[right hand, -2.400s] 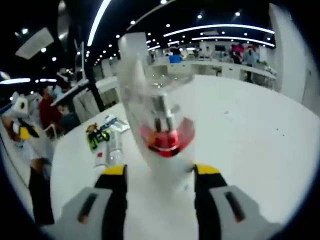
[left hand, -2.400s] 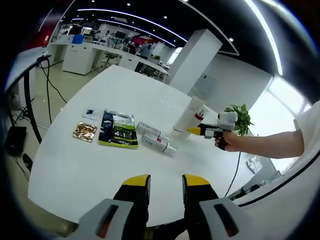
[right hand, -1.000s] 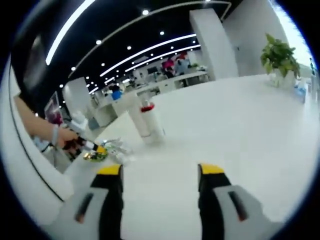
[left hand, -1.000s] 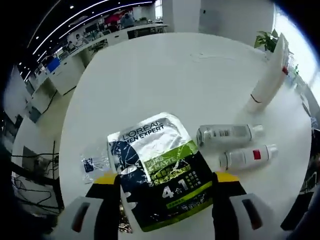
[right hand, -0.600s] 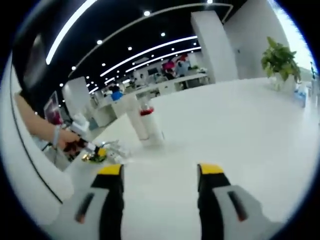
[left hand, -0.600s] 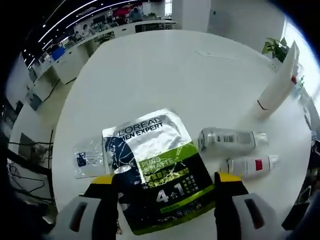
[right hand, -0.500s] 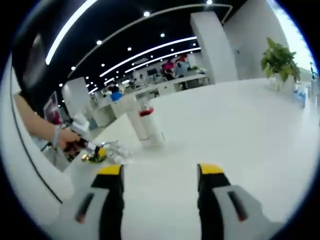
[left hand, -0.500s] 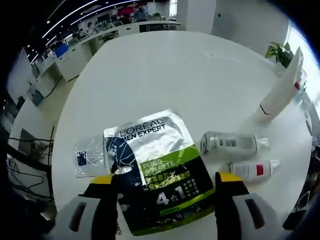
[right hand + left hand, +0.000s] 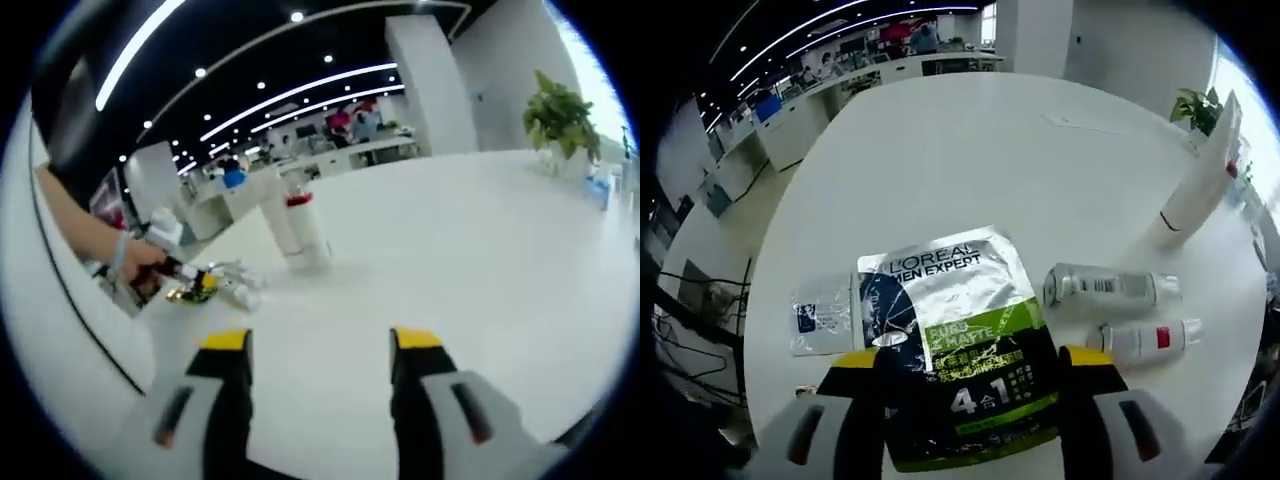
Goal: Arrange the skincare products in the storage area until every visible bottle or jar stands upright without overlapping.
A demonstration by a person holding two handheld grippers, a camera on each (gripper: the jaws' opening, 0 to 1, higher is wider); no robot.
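In the left gripper view, our left gripper (image 9: 970, 362) hangs at the bottom centre with its yellow-tipped jaws spread wide and empty, straddling the near end of a flat black, silver and green foil sachet (image 9: 955, 340) on the round white table (image 9: 970, 150). A small clear plastic packet (image 9: 820, 315) lies at lower left; at right of centre a silver-grey bottle (image 9: 1108, 288) and a white bottle with a red label (image 9: 1145, 338) lie on their sides, near each other but apart. A tall white tube (image 9: 1200, 170) stands on its cap at upper right. In the right gripper view, our right gripper (image 9: 318, 350) sits bottom centre, jaws wide apart, holding nothing; the tube (image 9: 295, 228) stands left of centre, well apart from it. The risk we see: closing on a lying bottle's round side could make it roll off toward its neighbour or the sachet.
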